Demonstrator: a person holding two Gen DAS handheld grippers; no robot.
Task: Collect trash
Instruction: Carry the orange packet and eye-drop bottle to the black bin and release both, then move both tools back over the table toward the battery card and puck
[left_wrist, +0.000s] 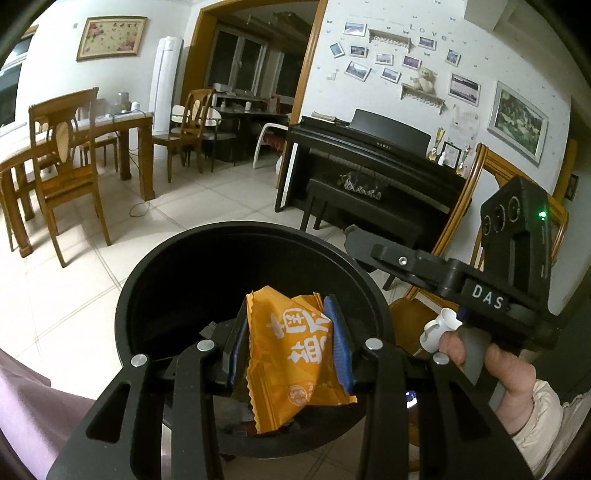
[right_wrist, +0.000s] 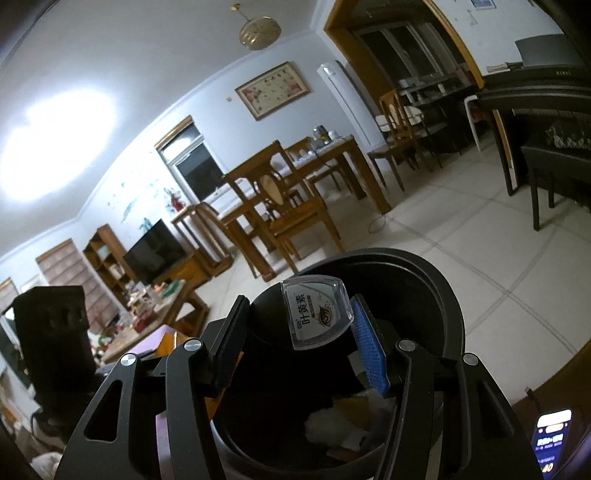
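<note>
The pale tiled floor (left_wrist: 74, 295) carries a round black plastic bin (left_wrist: 147, 280), with white and yellow scraps (right_wrist: 343, 417) at its bottom.

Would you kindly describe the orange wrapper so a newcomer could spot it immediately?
Find the round black trash bin on the pale tiled floor. Directly above its opening, the left gripper pinches a crinkled orange plastic snack wrapper between blue pads. It alone is bright orange with white printed characters.

Home living room, piano (left_wrist: 369, 162), dining table (left_wrist: 122, 125)
</note>
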